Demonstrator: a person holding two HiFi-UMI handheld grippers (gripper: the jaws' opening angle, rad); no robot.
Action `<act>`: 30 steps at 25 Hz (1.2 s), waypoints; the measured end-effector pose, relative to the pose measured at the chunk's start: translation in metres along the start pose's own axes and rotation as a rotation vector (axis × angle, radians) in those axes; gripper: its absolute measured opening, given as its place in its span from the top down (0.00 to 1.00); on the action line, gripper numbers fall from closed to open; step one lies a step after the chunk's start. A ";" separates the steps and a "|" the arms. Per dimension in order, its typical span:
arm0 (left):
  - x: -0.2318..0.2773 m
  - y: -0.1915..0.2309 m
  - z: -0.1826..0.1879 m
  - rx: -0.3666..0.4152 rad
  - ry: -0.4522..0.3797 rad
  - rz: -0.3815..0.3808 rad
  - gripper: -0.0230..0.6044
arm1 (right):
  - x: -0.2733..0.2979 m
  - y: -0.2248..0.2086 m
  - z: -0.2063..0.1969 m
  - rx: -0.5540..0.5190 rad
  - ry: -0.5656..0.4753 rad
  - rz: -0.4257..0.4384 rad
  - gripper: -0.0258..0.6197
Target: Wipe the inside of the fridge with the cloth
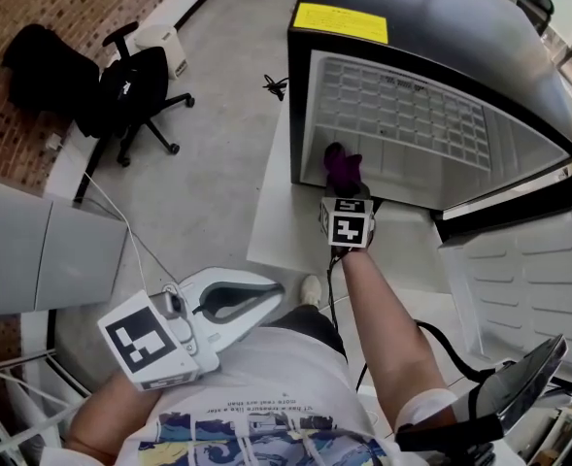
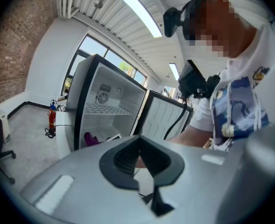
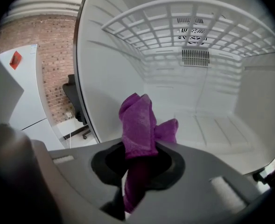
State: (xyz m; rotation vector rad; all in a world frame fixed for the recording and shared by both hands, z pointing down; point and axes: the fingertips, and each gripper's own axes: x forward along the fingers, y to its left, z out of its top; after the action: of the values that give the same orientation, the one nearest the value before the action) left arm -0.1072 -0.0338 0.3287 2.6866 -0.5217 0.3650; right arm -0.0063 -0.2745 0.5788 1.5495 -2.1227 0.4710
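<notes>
At fridge [image 1: 412, 115] mouth, right tool [image 3: 139, 164] clamped on cloth [image 3: 138, 122], left tool [image 2: 139, 158] closed, empty.

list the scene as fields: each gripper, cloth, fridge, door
left gripper: jaws together, nothing held, low and away from the fridge
right gripper: shut on the cloth, at the fridge opening
cloth: purple, bunched, sticking out past the jaws
fridge: black outside, white inside
wire shelf: in place
door: open
</notes>
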 end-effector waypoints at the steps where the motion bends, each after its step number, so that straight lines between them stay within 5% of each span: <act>1: -0.002 0.001 0.002 -0.003 -0.011 0.007 0.96 | 0.002 0.006 0.000 0.003 0.001 0.011 0.87; 10: -0.016 0.004 0.001 -0.012 -0.040 0.020 0.96 | 0.010 0.040 0.004 0.089 -0.001 0.093 0.87; 20: -0.027 0.005 -0.008 -0.003 -0.015 0.004 0.96 | 0.007 0.051 0.007 0.381 -0.027 0.214 0.88; 30: -0.032 -0.001 -0.008 0.026 -0.020 -0.072 0.96 | -0.021 0.075 0.022 0.491 -0.074 0.337 0.87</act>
State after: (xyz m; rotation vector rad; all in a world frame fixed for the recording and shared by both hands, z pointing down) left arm -0.1369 -0.0196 0.3256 2.7281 -0.4282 0.3268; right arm -0.0755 -0.2464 0.5485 1.4597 -2.4636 1.1375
